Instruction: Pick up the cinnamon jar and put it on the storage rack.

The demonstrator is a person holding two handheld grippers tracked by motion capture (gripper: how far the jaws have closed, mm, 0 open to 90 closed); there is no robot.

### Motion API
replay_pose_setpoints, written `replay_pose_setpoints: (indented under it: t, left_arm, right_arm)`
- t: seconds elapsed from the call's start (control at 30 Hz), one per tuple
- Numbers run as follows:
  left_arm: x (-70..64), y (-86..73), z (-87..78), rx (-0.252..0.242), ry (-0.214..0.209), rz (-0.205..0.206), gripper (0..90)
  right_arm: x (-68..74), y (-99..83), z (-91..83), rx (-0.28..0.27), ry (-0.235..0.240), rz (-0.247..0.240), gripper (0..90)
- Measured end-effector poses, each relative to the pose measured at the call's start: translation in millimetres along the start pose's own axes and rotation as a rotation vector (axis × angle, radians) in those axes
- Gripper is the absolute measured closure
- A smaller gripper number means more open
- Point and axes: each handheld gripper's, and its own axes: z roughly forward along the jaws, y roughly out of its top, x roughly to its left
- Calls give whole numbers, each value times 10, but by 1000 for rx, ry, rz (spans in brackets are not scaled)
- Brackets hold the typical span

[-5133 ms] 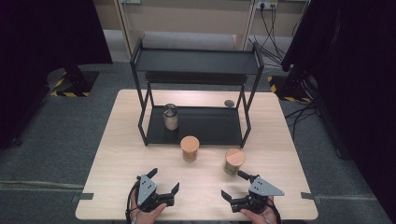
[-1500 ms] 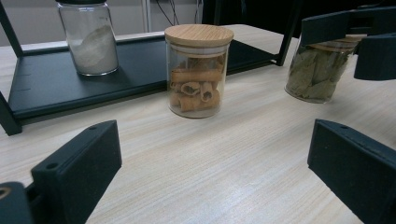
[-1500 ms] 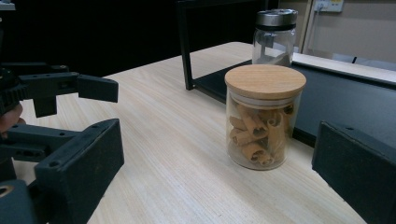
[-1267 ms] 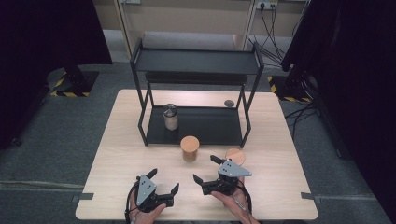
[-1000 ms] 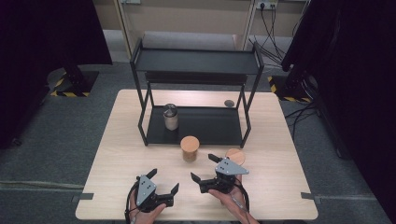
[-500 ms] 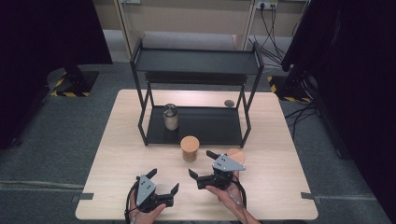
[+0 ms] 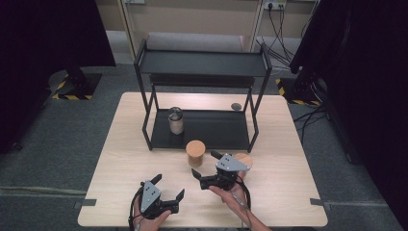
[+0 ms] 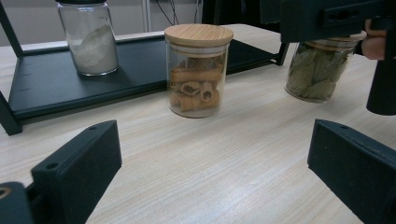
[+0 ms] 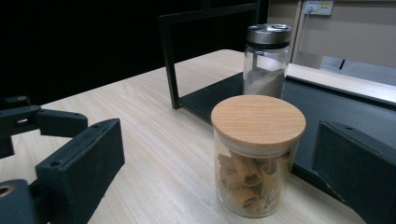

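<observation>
A glass jar of cinnamon sticks with a wooden lid (image 7: 195,151) (image 8: 198,70) (image 9: 254,158) stands on the table just in front of the black rack (image 7: 202,65). My right gripper (image 7: 204,163) hovers open at its right front. Its jaws point at the jar, which stands close ahead between their lines, untouched. A jar of bay leaves (image 7: 244,161) (image 8: 317,70) stands behind that gripper, partly hidden. My left gripper (image 7: 169,186) is open near the front edge, holding nothing. A metal-lidded shaker jar (image 7: 175,120) (image 8: 91,39) (image 9: 264,60) stands on the rack's lower shelf.
The rack has an upper shelf and black legs (image 9: 169,60) standing on the wooden table (image 7: 120,144). A small dark round thing (image 7: 235,106) lies on the table behind the rack's right side. Bare table lies at the left and at the right.
My right gripper has moved from the front right corner leftward and forward, past the bay leaf jar, up to the cinnamon jar. The left gripper has stayed put.
</observation>
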Motion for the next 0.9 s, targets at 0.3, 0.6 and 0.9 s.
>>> replay_pose_setpoints:
  t: [0.3,0.6,0.9]
  left_arm:
    - [-1,-1,-3,-2,1,0,25]
    - [-3,0,-5,-2,1,0,25]
    - [-2,-1,-3,-3,0,-1,25]
  right_arm:
    - [16,13,94,3,-22,1,34]
    - [38,28,185,14,-54,5,38]
    - [51,25,263,33,-71,7,42]
